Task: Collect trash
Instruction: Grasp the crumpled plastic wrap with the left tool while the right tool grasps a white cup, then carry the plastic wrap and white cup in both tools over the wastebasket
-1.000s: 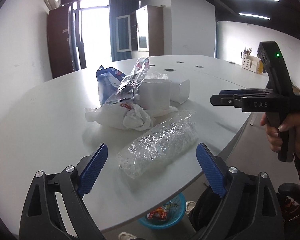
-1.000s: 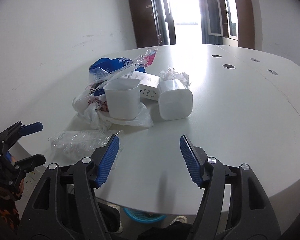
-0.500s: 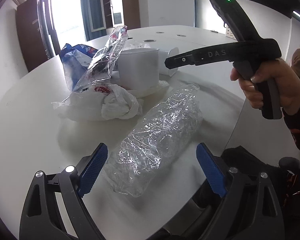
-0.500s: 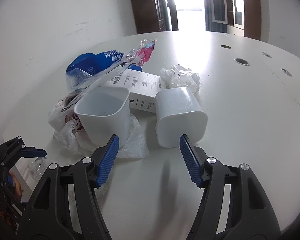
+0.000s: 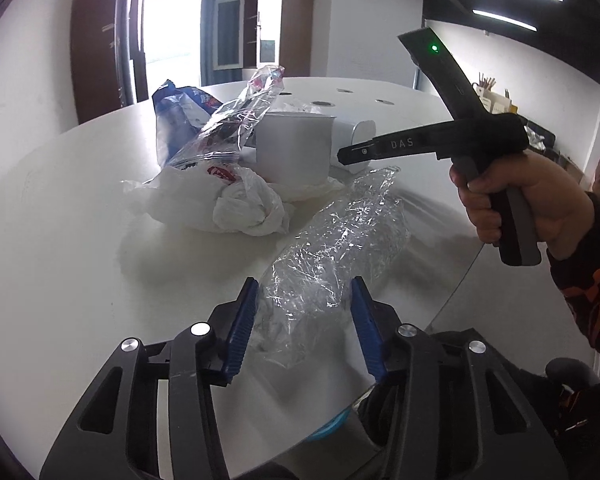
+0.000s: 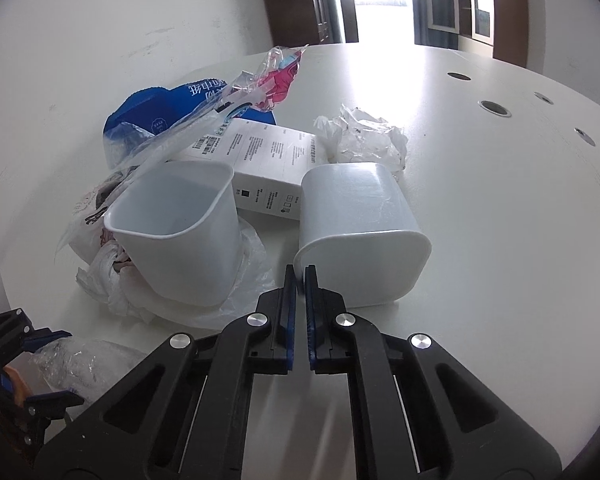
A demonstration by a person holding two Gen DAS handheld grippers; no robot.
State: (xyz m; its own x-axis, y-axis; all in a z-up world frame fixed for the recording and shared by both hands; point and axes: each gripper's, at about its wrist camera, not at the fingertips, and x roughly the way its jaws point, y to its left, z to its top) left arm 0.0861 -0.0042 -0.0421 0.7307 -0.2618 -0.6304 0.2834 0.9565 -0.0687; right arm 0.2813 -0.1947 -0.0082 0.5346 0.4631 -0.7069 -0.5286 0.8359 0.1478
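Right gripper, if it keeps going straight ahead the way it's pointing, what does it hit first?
The right gripper would meet the rim of the tipped-over white tub; its nearly shut fingertips look almost there already.

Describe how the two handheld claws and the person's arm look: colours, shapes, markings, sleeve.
Each claw is a black frame with cut-out openings, silver round pivot bolts and blue ribbed finger pads. The left claw and right claw match. Seen side-on, the right one has a black pistol grip, white "DAS" lettering and a green light. The right hand is bare, with a dark sleeve patterned in orange.
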